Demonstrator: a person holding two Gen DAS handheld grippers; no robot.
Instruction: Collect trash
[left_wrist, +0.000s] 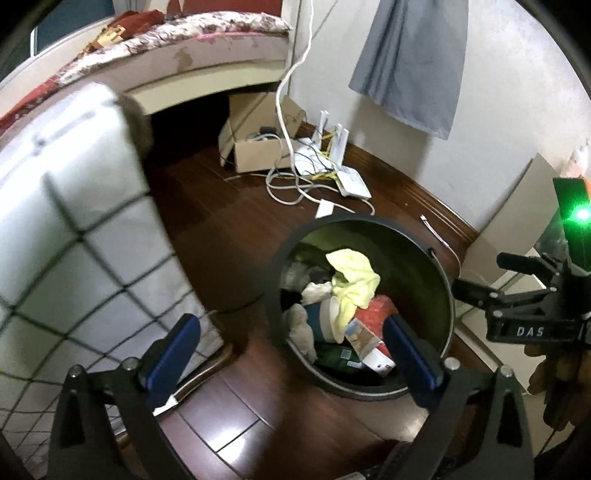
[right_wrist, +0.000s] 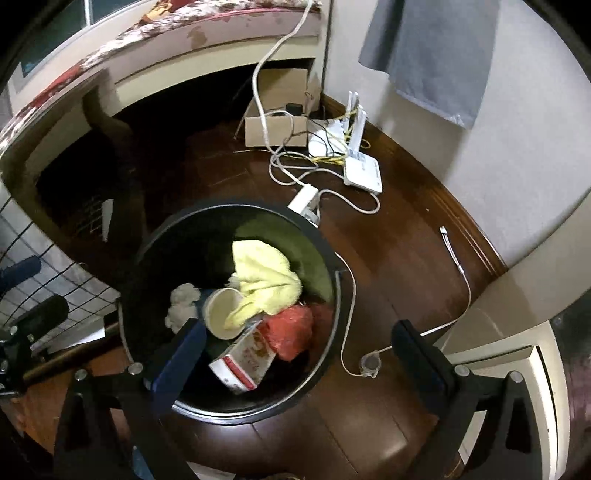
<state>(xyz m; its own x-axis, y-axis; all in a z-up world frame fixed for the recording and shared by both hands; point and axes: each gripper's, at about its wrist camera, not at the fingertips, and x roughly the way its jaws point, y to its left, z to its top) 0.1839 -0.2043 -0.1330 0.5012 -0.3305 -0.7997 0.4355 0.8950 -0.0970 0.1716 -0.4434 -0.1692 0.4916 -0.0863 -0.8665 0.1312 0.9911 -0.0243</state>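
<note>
Both grippers hang over a round black trash bin (right_wrist: 236, 413) that stands on a dark wooden floor (right_wrist: 388, 258).

Left gripper (left_wrist: 291, 350): jaws spread wide, nothing between them. One blue pad lies over the bin's near rim, the other over the floor beside a white quilted cover (left_wrist: 74, 221) with a dark grid pattern.

Right gripper (right_wrist: 299, 362): jaws spread wide, nothing held. Its left finger overlaps the bin opening; its right finger is over the floor beside the bin.

Bin contents: a pale yellow cloth (right_wrist: 264, 277) lies on top, draped partly into a white paper cup (right_wrist: 221, 314) tipped on its side. Beside these lie a red plastic bag (right_wrist: 291, 328), a white and red carton (right_wrist: 243, 362) and crumpled white tissue (right_wrist: 181, 302).

Surroundings: a thin white cable (right_wrist: 458, 266) runs across the floor just beside the bin. Farther back, near the wall, stand a cardboard box (right_wrist: 277, 129), white routers (right_wrist: 362, 170) and tangled cords. A grey cloth (right_wrist: 436, 55) hangs on the wall.
</note>
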